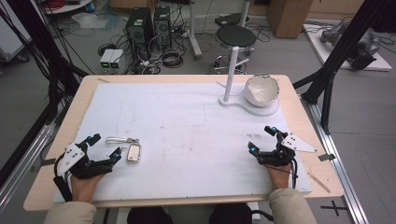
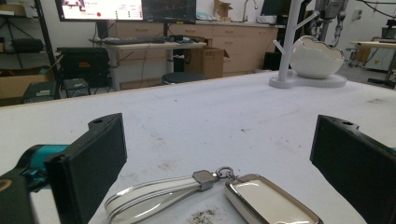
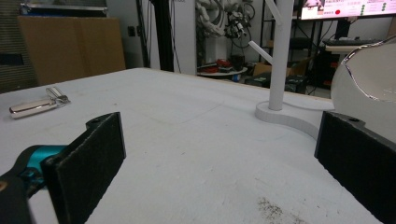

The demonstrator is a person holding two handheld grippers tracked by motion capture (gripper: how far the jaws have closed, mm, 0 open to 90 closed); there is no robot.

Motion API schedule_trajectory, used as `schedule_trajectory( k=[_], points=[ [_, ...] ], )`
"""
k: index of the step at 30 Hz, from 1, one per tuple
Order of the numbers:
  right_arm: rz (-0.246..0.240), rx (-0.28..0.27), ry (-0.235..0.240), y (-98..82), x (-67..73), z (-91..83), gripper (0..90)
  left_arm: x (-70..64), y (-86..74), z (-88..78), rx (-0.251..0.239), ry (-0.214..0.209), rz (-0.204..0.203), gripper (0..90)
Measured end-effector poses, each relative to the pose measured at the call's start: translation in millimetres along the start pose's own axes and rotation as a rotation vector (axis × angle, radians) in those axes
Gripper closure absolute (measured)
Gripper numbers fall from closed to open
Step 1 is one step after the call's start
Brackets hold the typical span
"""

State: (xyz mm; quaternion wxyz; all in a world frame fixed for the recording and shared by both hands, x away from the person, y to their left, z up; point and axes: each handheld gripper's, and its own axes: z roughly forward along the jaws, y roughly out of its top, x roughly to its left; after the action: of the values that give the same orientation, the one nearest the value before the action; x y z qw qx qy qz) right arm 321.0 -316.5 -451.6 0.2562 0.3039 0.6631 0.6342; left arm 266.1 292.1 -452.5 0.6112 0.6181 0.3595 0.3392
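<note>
A shiny silver key fob (image 1: 133,152) lies flat on the white mat, joined by a ring to a pale strap (image 1: 121,139) stretched to its left. My left gripper (image 1: 106,146) rests at the mat's front left, open, its jaws pointing at the fob without touching it. In the left gripper view the fob (image 2: 271,203) and strap (image 2: 154,198) lie just ahead, between the wide jaws of the left gripper (image 2: 217,140). My right gripper (image 1: 261,139) sits at the front right, open and holding nothing. The right gripper (image 3: 219,135) faces bare mat, with the fob (image 3: 32,107) far off.
A white stand with an upright pegged post (image 1: 231,74) and a white bowl (image 1: 261,90) on its base occupies the back right of the mat (image 1: 187,121). The wooden table edge (image 1: 299,112) borders the mat. A stool and computer cases stand on the floor beyond.
</note>
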Motion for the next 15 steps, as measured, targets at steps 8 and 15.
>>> schedule_trajectory(
  k=[8, 15],
  points=[
    [0.003, 0.003, 0.0, 0.0, 1.0, -0.1, 0.9, -0.5, -0.2, -0.5, -0.01, 0.001, 0.006, 4.2],
    [-0.001, 0.005, -0.002, 0.1, 1.0, -0.1, 0.9, 0.5, 0.3, 0.3, -0.005, -0.001, -0.003, 4.2]
  ],
)
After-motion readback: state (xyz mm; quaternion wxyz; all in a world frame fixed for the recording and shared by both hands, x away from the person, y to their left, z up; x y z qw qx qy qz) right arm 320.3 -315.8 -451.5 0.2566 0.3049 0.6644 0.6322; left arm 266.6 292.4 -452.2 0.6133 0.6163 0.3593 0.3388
